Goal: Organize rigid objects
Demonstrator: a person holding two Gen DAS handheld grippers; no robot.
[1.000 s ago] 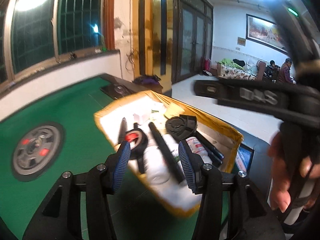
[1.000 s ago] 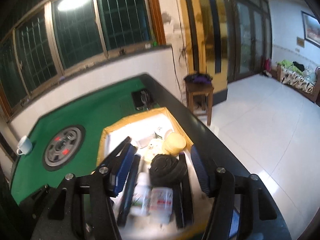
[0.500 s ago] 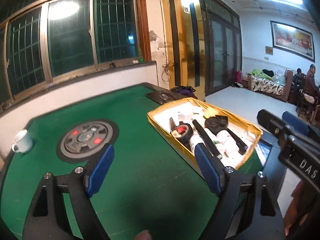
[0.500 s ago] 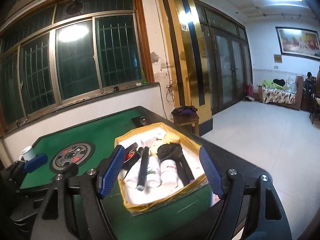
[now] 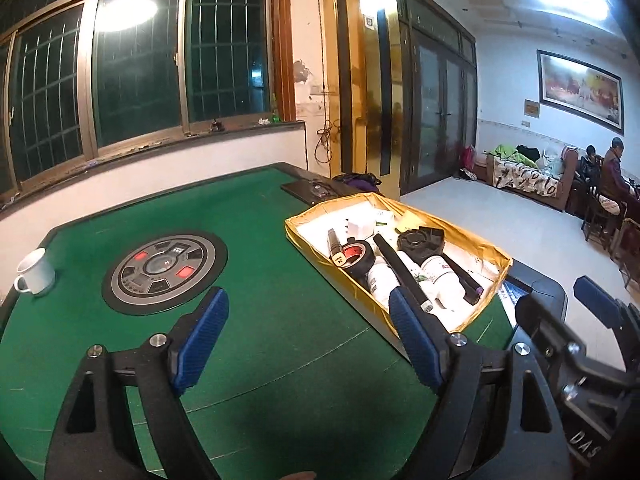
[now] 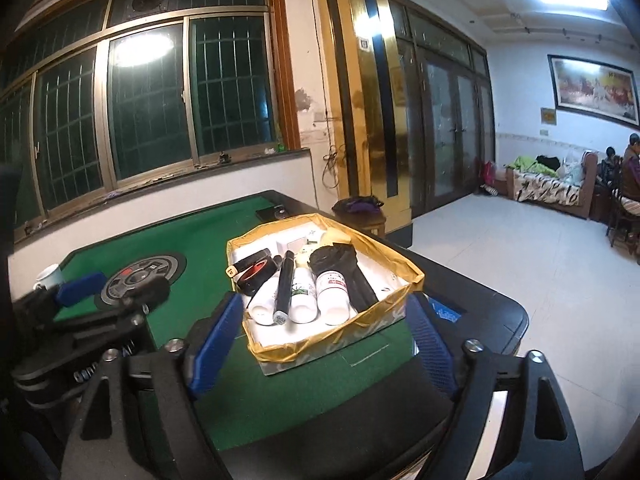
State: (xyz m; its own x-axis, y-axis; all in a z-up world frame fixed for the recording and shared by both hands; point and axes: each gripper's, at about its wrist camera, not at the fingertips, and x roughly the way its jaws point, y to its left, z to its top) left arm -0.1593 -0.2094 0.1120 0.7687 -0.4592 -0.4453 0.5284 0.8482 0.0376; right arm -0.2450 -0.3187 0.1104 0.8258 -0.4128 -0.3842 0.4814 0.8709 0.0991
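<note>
A yellow-rimmed box (image 5: 312, 250) (image 6: 332, 340) stands on the right side of the green table (image 5: 260, 300). It holds white bottles (image 6: 334, 294), a black rod (image 6: 285, 284), a black-and-red tape roll (image 6: 256, 274), a black round part (image 5: 420, 240) and small white boxes (image 5: 362, 226). My left gripper (image 5: 308, 336) is open and empty above the table, left of the box. My right gripper (image 6: 320, 344) is open and empty, just in front of the box's near end.
A white mug (image 5: 34, 272) stands at the table's left edge. A round grey control panel (image 5: 164, 266) sits in the table's centre. A dark tray (image 5: 312, 190) lies at the far edge. Tiled floor and a sofa (image 5: 532, 180) with seated people lie to the right.
Both grippers have pulled back from over the box and opened wide. The box now lies farther ahead, its objects left inside.
</note>
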